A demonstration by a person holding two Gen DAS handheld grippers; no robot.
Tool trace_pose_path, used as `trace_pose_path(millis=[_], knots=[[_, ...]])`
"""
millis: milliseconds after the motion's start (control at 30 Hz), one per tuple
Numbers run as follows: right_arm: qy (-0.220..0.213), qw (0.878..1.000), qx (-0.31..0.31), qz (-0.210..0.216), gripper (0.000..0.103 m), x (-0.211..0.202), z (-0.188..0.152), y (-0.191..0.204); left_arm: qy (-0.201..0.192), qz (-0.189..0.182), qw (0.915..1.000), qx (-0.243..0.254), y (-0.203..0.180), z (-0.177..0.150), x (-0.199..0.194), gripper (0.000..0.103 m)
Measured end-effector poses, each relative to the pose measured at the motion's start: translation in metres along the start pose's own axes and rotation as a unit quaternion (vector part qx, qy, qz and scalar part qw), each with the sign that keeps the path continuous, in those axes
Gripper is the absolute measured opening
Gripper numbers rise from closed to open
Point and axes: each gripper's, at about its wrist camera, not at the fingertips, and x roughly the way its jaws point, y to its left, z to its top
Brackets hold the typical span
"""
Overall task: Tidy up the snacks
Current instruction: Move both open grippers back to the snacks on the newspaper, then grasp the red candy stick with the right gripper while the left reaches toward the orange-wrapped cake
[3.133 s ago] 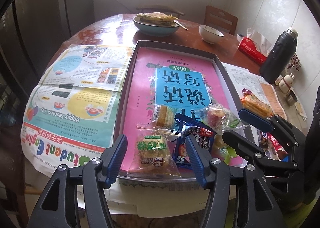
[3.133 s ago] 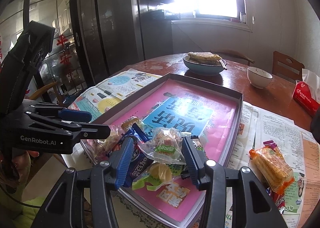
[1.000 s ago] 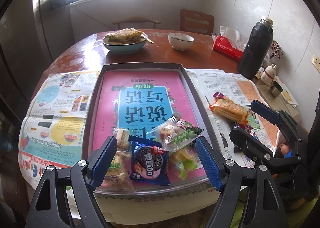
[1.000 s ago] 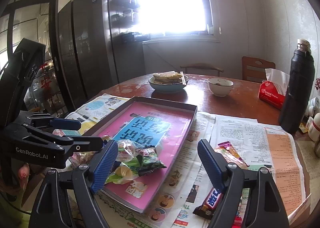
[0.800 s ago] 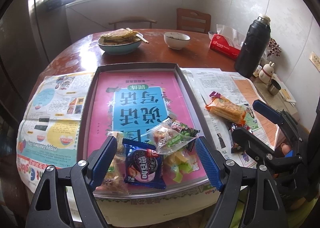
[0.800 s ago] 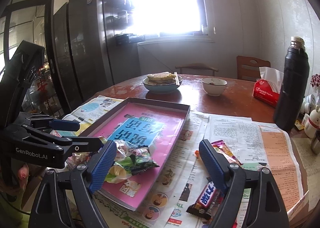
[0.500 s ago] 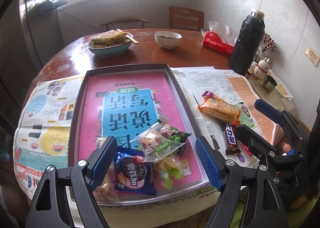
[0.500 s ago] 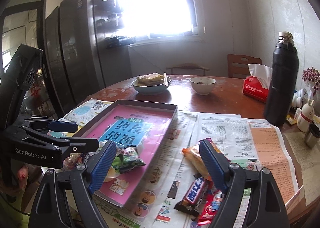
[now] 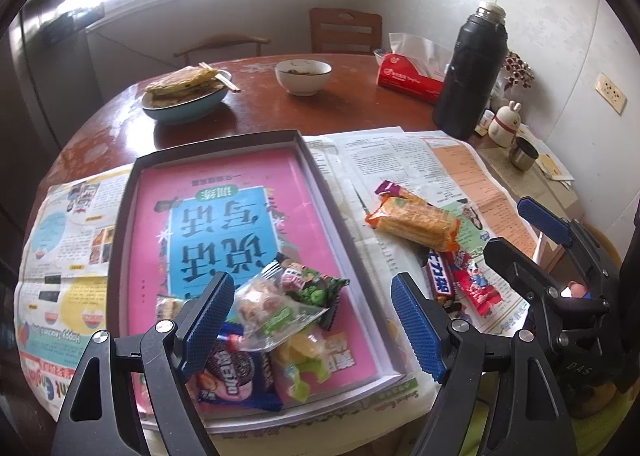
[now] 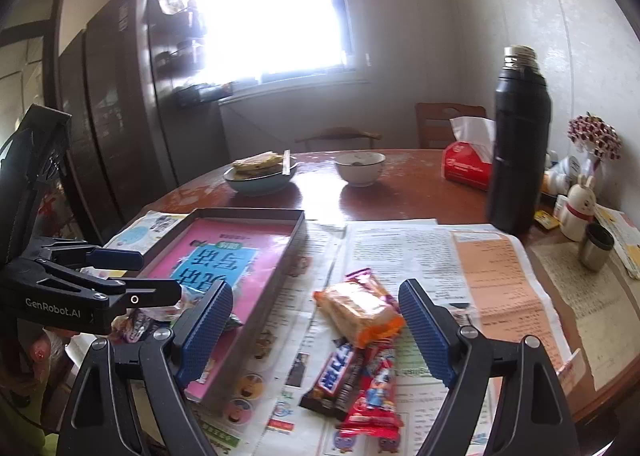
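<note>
Looking along the left hand-held gripper (image 9: 312, 320), we see the snack pile (image 9: 276, 320) at the near end of the tray (image 9: 120, 216): a blue cookie pack (image 9: 236, 376), a clear bag (image 9: 272, 312), a green packet (image 9: 316, 288) and yellow sweets (image 9: 300, 360). The right view shows only scraps of this pile. Three more snacks lie on the newspaper (image 10: 400, 252) just right of the tray: an orange cracker pack (image 10: 360, 312), a chocolate bar (image 10: 336, 376) and a red packet (image 10: 380, 388), best seen between the fingers of the right hand-held gripper (image 10: 316, 328). Both hand-held grippers stand wide apart with nothing in them. The round wooden table (image 9: 260, 112) also carries two bowls (image 9: 184, 100) (image 9: 304, 76), a tissue pack (image 9: 408, 76), one black flask (image 9: 468, 72) and a small cup (image 9: 524, 152). Only the right view shows the dark fridge (image 10: 116, 104) beside the window (image 10: 272, 16).
</note>
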Motion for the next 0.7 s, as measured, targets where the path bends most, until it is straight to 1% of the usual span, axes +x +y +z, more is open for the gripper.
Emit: trace_pose_path(millis=[200, 300, 700], knots=[[-0.003, 1.0, 0.016, -0.022, 0.085, -0.007, -0.002, -0.015, 0.004, -0.018, 0.9998, 0.009, -0.011, 0.01, 0.007, 0.082], [-0.003, 0.999, 0.025, -0.032, 0.085, -0.011, -0.004, -0.022, 0.013, -0.038, 0.9992, 0.008, -0.016, 0.016, 0.013, 0.082], [0.001, 0.996, 0.054, -0.069, 0.085, -0.023, -0.014, -0.05, 0.033, -0.072, 0.9965, 0.027, -0.044, 0.038, 0.034, 0.082]])
